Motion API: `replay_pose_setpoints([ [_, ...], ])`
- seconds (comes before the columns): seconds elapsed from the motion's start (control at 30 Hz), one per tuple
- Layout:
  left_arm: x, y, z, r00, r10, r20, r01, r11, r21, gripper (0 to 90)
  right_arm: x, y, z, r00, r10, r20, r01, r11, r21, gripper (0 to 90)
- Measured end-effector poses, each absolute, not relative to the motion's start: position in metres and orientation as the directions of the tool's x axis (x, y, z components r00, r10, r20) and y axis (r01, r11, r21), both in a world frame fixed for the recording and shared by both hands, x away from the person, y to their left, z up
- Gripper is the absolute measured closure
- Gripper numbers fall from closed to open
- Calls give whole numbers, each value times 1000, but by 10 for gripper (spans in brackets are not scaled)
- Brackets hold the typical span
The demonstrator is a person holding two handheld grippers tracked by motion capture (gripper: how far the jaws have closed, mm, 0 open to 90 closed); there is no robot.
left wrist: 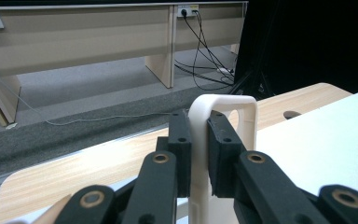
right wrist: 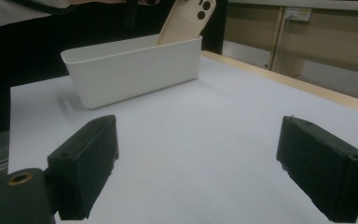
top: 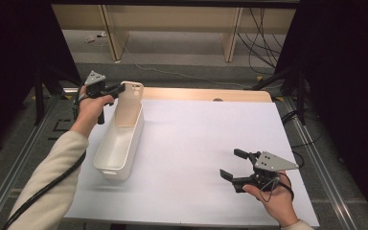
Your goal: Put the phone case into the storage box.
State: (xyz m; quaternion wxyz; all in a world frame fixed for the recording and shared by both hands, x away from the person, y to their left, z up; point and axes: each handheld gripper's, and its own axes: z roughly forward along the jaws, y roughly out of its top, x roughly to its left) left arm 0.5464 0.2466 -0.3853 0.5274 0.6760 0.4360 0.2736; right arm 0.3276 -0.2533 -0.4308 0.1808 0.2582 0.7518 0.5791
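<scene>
Right gripper, black two-jaw with grey three-cornered plate, sits near the front right of the white sheet-covered table, held in the person's right hand; jaws spread wide, nothing between them, released. In the right gripper view its two black pads stand well apart over bare white surface. Further out, left of centre, a long white plastic bin rests on the table, open top, lengthwise away from the person. A cream-beige phone case with camera cut-out near its top stands tilted in the far end of the bin, its lower part inside, its upper part sticking above the rim; also seen from the right gripper view as case leaning out of the bin. Left gripper, held in the left hand, reaches the case's upper edge from the left side; jaws clenched on the case. Left gripper view confirms: both pads press the thin case edge between them. Beyond the table: grey floor, wooden bench legs, black cables.
</scene>
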Motion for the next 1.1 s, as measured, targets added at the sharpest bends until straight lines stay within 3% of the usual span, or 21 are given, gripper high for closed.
replay_pose_setpoints([
  [1.1,547,247,-393,471,877,-95,325,-72,943,810,326,-253,-431,-798,600,46,203,197,959,139],
])
